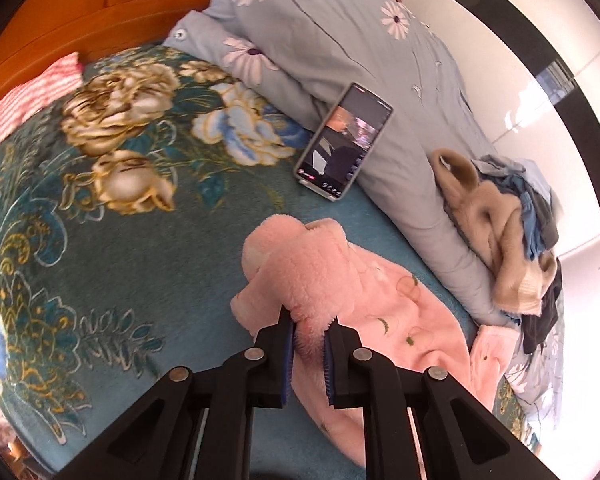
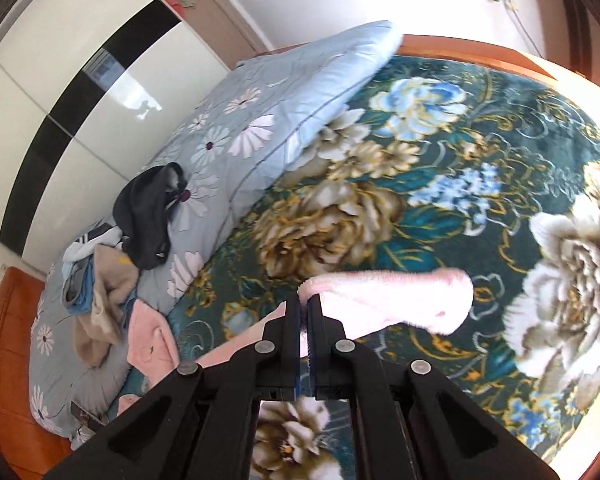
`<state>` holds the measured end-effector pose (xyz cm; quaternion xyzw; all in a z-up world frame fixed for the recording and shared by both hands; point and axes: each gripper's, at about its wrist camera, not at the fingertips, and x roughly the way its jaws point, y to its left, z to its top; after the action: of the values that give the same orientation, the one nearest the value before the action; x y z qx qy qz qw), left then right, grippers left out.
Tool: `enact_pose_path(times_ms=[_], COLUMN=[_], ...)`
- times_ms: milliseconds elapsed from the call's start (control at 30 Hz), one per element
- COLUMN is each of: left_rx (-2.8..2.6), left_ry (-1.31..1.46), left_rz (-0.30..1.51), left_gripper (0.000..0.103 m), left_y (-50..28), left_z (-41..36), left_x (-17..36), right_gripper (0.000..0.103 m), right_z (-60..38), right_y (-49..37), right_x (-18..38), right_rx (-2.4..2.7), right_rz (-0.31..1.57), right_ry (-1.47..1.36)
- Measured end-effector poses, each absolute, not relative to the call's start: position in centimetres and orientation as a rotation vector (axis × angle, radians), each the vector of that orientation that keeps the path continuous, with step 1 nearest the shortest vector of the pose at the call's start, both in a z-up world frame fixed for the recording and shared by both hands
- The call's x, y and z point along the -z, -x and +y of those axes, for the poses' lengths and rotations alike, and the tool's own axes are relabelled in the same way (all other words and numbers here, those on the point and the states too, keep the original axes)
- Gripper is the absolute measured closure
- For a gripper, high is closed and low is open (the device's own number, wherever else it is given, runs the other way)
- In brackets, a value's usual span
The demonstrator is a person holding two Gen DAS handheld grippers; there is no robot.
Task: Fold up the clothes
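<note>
The pink fleece garment (image 1: 360, 280) is pinched by the left gripper (image 1: 308, 344) and the right gripper (image 2: 303, 320) alike, its bulk trailing ahead-right of the left claw, a sleeve extending rightward from the right claw over the floral blanket (image 2: 440, 168).

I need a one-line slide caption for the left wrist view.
Left claw shut on a pink fleece garment above a floral blanket, phone propped nearby.

Pink fleece garment (image 1: 340, 280) on a teal blanket (image 1: 120, 220) with gold and blue flowers, beside a pale blue daisy-print quilt (image 1: 340, 40).
</note>
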<state>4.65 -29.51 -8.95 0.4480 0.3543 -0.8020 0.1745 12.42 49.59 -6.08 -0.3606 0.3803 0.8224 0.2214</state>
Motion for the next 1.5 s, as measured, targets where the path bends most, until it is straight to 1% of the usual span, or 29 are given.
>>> enact_pose_path(times_ms=[233, 300, 367, 433, 467, 500, 567, 600, 633, 733, 767, 800, 833, 933, 1000, 1100, 1200, 1333, 1500], left_rx=[2.183, 2.181, 2.192, 2.198, 2.2, 2.196, 2.183, 2.181, 2.179, 2.188, 2.193, 2.2, 2.208, 2.217, 2.207, 2.155, 2.092, 2.046, 2.048], left_ry=[-1.362, -1.382, -1.406, -1.425, -1.435, -1.45, -1.479, -1.49, -1.501, -1.501, -1.498, -1.497, -1.497, -1.52, -1.562, -1.634, -1.688, -1.729, -1.742], left_rz=[1.036, 1.036, 1.014, 1.006, 1.004, 1.003, 0.994, 0.978, 0.962, 0.842, 0.796, 0.779, 0.778, 0.807, 0.822, 0.831, 0.832, 0.873, 0.856], left_gripper=[0.089, 0.086, 0.085, 0.083, 0.079, 0.076, 0.063, 0.059, 0.054, 0.051, 0.049, 0.048, 0.046, 0.045, 0.042, 0.041, 0.041, 0.04, 0.033], left_y=[-5.5, -5.5, -5.4, -5.5, -5.5, -5.6, -5.8, -6.0, -6.2, -5.9, -5.5, -4.8, -3.8, 0.1, 2.8, 5.9, 8.3, 9.4, 10.0], left_z=[-30.4, -30.5, -30.5, -30.6, -30.7, -30.9, -31.4, -31.7, -32.1, -33.1, -33.4, -33.7, -33.9, -34.0, -33.8, -33.8, -33.9, -33.9, -33.3], left_x=[12.1, 12.4, 12.5, 12.5, 12.5, 12.5, 12.5, 12.4, 12.3, 11.7, 11.5, 11.5, 11.6, 12.8, 14.1, 16.4, 18.6, 20.4, 21.2], right_gripper=[0.101, 0.1, 0.099, 0.099, 0.099, 0.096, 0.087, 0.079, 0.075, 0.074, 0.074, 0.074, 0.073, 0.066, 0.066, 0.066, 0.062, 0.056, 0.054], right_z=[51.1, 50.8, 50.4, 49.9, 49.7, 49.7, 49.7, 49.8, 49.9, 49.9, 49.6, 49.0, 48.4, 43.5, 38.4, 29.2, 20.4, 11.7, 7.6], right_y=[-16.1, -16.1, -15.9, -15.6, -15.4, -15.3, -15.0, -15.0, -14.9, -13.8, -12.9, -11.4, -9.7, -1.9, 4.0, 11.9, 17.8, 23.0, 26.1], right_x=[12.3, 13.4, 13.8, 13.3, 13.1, 12.8, 12.1, 11.7, 11.2, 9.3, 8.7, 8.3, 7.9, 8.2, 9.3, 11.6, 14.3, 17.6, 20.9], right_rx=[-2.059, -2.033, -2.026, -2.035, -2.037, -2.035, -2.015, -1.999, -1.984, -1.97, -1.985, -2.026, -2.07, -2.255, -2.392, -2.567, -2.675, -2.708, -2.634], right_rz=[1.127, 1.138, 1.122, 1.057, 1.024, 0.998, 0.929, 0.885, 0.842, 0.675, 0.623, 0.611, 0.599, 0.563, 0.538, 0.502, 0.409, 0.232, 0.084], right_ry=[1.115, 1.147, 1.177, 1.211, 1.231, 1.252, 1.294, 1.312, 1.32, 1.328, 1.329, 1.33, 1.333, 1.403, 1.494, 1.655, 1.797, 1.908, 1.955])
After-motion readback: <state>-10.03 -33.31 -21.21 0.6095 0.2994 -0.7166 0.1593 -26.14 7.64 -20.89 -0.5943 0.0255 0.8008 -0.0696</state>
